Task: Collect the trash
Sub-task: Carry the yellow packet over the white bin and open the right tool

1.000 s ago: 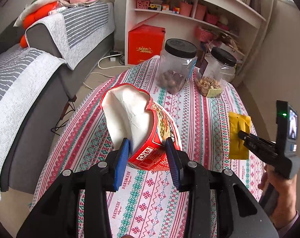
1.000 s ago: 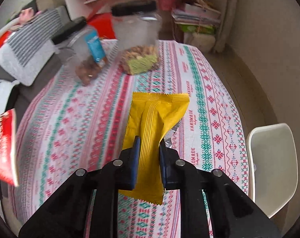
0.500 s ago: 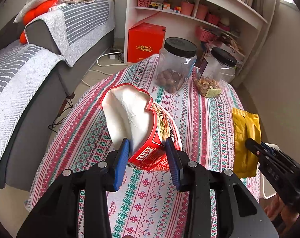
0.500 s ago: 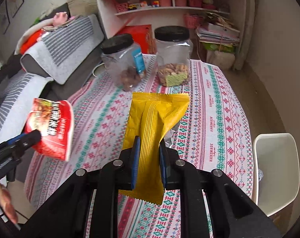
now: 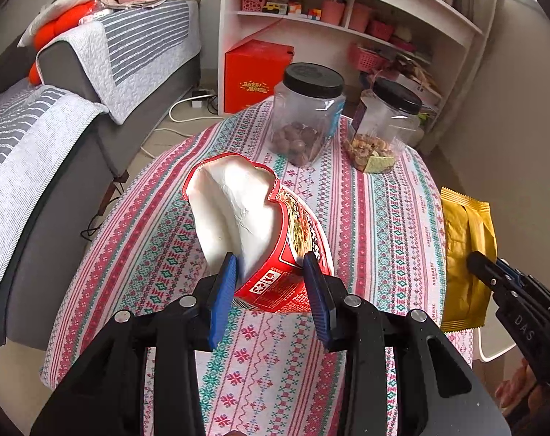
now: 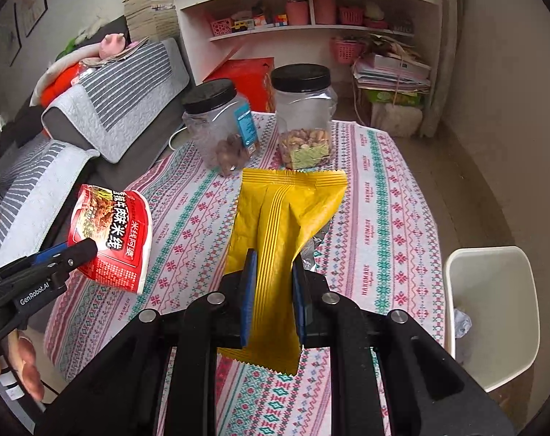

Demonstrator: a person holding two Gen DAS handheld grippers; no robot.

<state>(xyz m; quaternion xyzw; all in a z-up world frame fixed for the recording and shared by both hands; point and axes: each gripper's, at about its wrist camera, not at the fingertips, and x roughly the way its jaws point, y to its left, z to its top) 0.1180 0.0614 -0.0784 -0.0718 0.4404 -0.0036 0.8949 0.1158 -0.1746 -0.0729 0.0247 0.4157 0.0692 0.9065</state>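
The left gripper (image 5: pixel 271 283) holds a crushed red noodle cup (image 5: pixel 260 232) between its blue pads (image 5: pixel 222 290), with the jaws closed on the bottom part of the cup. The cup is lifted above the table (image 5: pixel 380 225) and tilted, so its white inside faces up and to the left. In the right wrist view the same cup (image 6: pixel 111 239) is seen at the left, above the table edge, with the left gripper (image 6: pixel 82 250) on its lower side. The right gripper (image 6: pixel 273 301) holds a yellow wrapper (image 6: pixel 285 225); its jaws stand narrow and press the wrapper from both sides. The wrapper stands almost upright in the air above the table, and its lower end hangs below the pads. In the left wrist view the wrapper (image 5: pixel 464 254) is at the right, past the table edge, with the right gripper (image 5: pixel 493 272) on it. A white bin (image 6: pixel 493 323) stands on the floor just beside the right side of the table, and some crumpled paper (image 6: pixel 462 323) lies in it. Two clear jars with black lids stand at the far end of the table: the nut jar (image 6: pixel 305 120) at the right and the second jar (image 6: pixel 220 127) at the left, near each other. A grey sofa (image 5: pixel 56 145) is to the left of the table, and a white shelf (image 5: pixel 347 11) stands behind it.
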